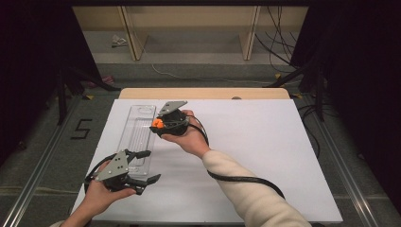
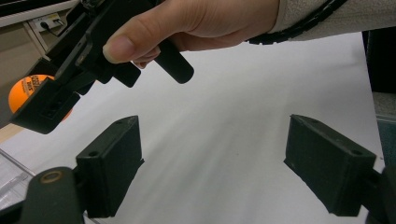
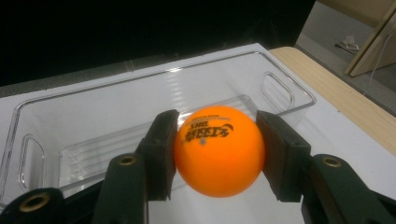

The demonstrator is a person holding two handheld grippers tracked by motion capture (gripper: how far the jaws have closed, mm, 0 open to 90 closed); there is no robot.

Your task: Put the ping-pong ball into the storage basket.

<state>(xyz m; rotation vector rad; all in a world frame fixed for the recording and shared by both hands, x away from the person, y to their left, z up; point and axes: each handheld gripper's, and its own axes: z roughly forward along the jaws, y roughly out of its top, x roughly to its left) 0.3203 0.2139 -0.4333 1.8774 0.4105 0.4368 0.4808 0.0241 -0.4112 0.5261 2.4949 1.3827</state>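
While the right gripper (image 3: 217, 140) has its fingers clamped on the small orange plastic ball with black print (image 3: 218, 150), at the centre of the right gripper view, the step in hand looks like setting that ball into the long clear plastic tray (image 3: 116, 100) behind it. To do it well, I would carry the ball over the tray's near wall, lower it close to the ribbed floor, then part the fingers gently so it does not bounce or roll out.

In the high view the left gripper (image 1: 144, 165) sits at lower left, fingers wide apart on nothing, just beside the tray's near end. It could crowd that end. The white surface (image 1: 265, 156) is bare to the right.
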